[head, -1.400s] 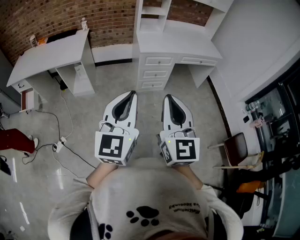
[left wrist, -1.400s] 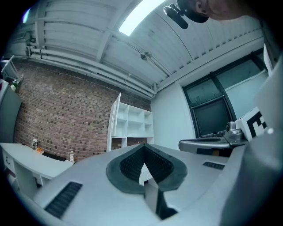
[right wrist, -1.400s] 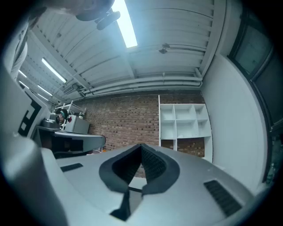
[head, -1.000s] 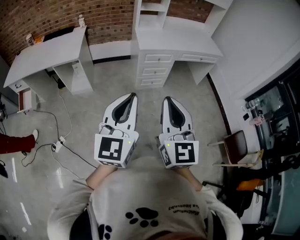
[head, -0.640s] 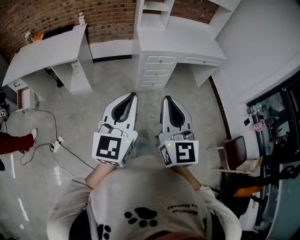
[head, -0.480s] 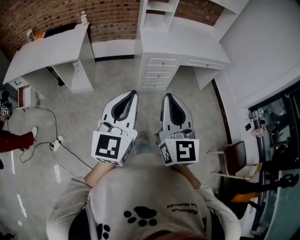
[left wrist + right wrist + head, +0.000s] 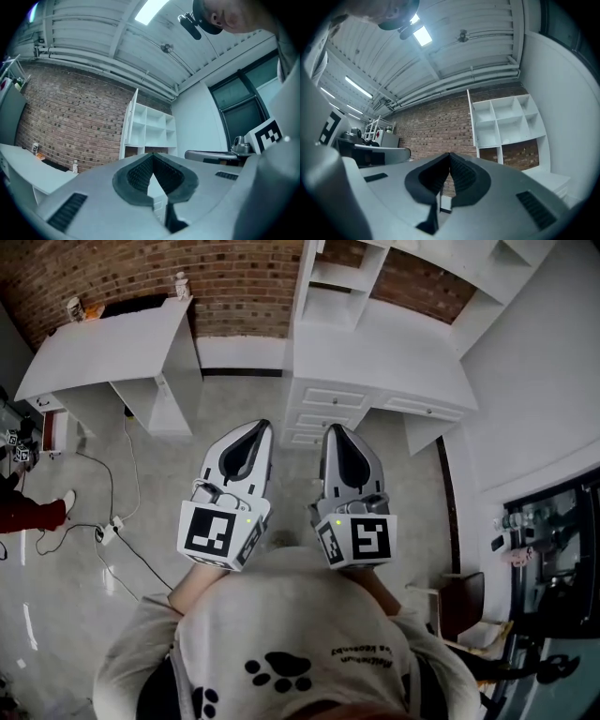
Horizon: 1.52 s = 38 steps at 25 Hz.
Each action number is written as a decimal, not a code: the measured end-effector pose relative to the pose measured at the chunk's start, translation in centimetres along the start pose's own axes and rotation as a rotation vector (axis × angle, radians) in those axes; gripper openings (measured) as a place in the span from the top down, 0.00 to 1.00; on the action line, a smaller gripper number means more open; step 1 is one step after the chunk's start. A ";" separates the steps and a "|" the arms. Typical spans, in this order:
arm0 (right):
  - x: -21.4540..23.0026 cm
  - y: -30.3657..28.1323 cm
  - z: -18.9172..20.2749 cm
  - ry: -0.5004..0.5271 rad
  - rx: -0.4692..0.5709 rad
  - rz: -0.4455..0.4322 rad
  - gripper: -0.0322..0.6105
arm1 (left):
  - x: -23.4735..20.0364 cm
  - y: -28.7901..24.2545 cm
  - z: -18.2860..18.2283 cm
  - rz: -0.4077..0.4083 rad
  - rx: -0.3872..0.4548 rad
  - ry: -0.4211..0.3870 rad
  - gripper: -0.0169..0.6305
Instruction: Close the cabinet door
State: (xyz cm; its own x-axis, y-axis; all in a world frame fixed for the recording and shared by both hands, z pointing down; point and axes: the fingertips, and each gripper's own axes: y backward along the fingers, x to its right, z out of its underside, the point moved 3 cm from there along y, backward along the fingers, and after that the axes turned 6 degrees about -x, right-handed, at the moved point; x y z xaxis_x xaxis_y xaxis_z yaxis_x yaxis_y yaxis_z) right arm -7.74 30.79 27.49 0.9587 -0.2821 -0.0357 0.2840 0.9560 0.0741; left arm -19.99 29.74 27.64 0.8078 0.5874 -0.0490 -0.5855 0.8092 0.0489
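A white shelf unit stands on a white desk against the brick wall. Its narrow white cabinet door stands open at the shelf's left edge, also seen in the right gripper view. My left gripper and right gripper are held side by side in front of the person's torso, pointing at the desk and well short of it. Both are shut with nothing between their pads, as the left gripper and right gripper show in their own views.
Three drawers sit under the desk, just ahead of the gripper tips. A second white desk with a small bottle stands at the left. Cables lie on the floor at the left, and a chair stands at the right.
Both grippers have been carried forward together toward the white desk, which now lies closer and more central. Both have stayed shut and empty.
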 end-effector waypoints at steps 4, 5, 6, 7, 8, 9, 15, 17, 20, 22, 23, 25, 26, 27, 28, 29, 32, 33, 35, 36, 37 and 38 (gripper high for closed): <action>2.2 -3.1 0.5 0.004 0.008 -0.054 0.93 | -0.7 -3.2 0.4 -0.042 0.017 0.000 0.96; 2.7 -3.7 0.6 0.002 0.007 -0.065 0.93 | -0.7 -3.8 0.5 -0.049 0.016 0.001 0.96; 3.2 -4.2 0.8 -0.002 0.006 -0.075 0.93 | -0.6 -4.3 0.7 -0.055 0.012 0.003 0.96; 3.6 -4.5 0.9 -0.008 0.005 -0.084 0.93 | -0.5 -4.8 0.8 -0.060 0.004 0.003 0.96; 3.9 -4.8 1.1 -0.016 0.005 -0.091 0.93 | -0.4 -5.2 1.0 -0.065 -0.004 0.002 0.96; 4.1 -5.0 1.2 -0.023 0.005 -0.096 0.93 | -0.5 -5.6 1.1 -0.069 -0.009 0.000 0.96; 6.2 -4.5 3.1 -0.066 -0.026 -0.064 0.93 | 0.0 -7.6 1.9 -0.045 -0.020 -0.002 0.96; 6.5 -4.5 3.4 -0.076 -0.037 -0.056 0.93 | 0.4 -8.1 2.3 -0.023 -0.033 -0.002 0.96; 7.0 -4.2 3.3 -0.059 -0.033 -0.037 0.93 | 0.6 -8.9 2.6 0.000 -0.035 0.010 0.96; 7.9 -4.0 3.2 -0.053 -0.029 -0.010 0.93 | 0.9 -9.6 2.5 0.020 -0.024 0.011 0.96; 8.3 -4.0 3.2 -0.053 -0.028 0.000 0.93 | 1.1 -9.9 2.4 0.029 -0.018 0.009 0.96; 8.8 -4.2 3.0 -0.049 -0.025 0.008 0.93 | 1.3 -10.5 2.1 0.042 -0.009 0.005 0.96; 8.9 -4.5 2.9 -0.044 -0.020 0.008 0.93 | 1.3 -10.9 2.1 0.048 -0.007 0.004 0.96; 8.9 -4.8 2.8 -0.038 -0.014 0.008 0.93 | 1.1 -11.2 2.1 0.053 -0.006 0.005 0.96; 9.1 -5.2 2.6 -0.031 -0.007 0.008 0.93 | 0.8 -11.7 2.0 0.057 -0.001 0.008 0.96; 9.3 -5.8 2.5 -0.025 -0.001 0.009 0.93 | 0.5 -12.4 1.9 0.062 0.005 0.011 0.96; 10.0 -7.9 2.4 -0.015 0.013 0.015 0.93 | -0.6 -14.3 1.6 0.077 0.029 0.010 0.96; 10.1 -8.7 2.5 -0.013 0.015 0.019 0.93 | -1.1 -14.8 1.6 0.080 0.034 0.008 0.96; 10.3 -10.4 2.7 -0.003 0.013 0.029 0.93 | -2.5 -15.9 1.8 0.079 0.038 0.012 0.96; 10.3 -11.4 2.9 0.007 0.006 0.033 0.93 | -3.5 -16.7 2.1 0.076 0.033 0.020 0.96; 10.4 -12.5 3.1 0.017 -0.004 0.035 0.93 | -4.4 -17.6 2.4 0.074 0.024 0.032 0.96; 10.5 -13.6 3.4 0.024 -0.016 0.035 0.93 | -5.4 -18.6 2.7 0.074 0.013 0.047 0.96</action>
State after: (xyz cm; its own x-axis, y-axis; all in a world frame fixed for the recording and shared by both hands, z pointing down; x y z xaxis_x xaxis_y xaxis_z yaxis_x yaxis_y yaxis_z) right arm -1.47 14.59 29.47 0.9674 -0.2469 -0.0568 0.2502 0.9664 0.0598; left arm -13.25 11.49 29.65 0.7581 0.6457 -0.0912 -0.6422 0.7635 0.0675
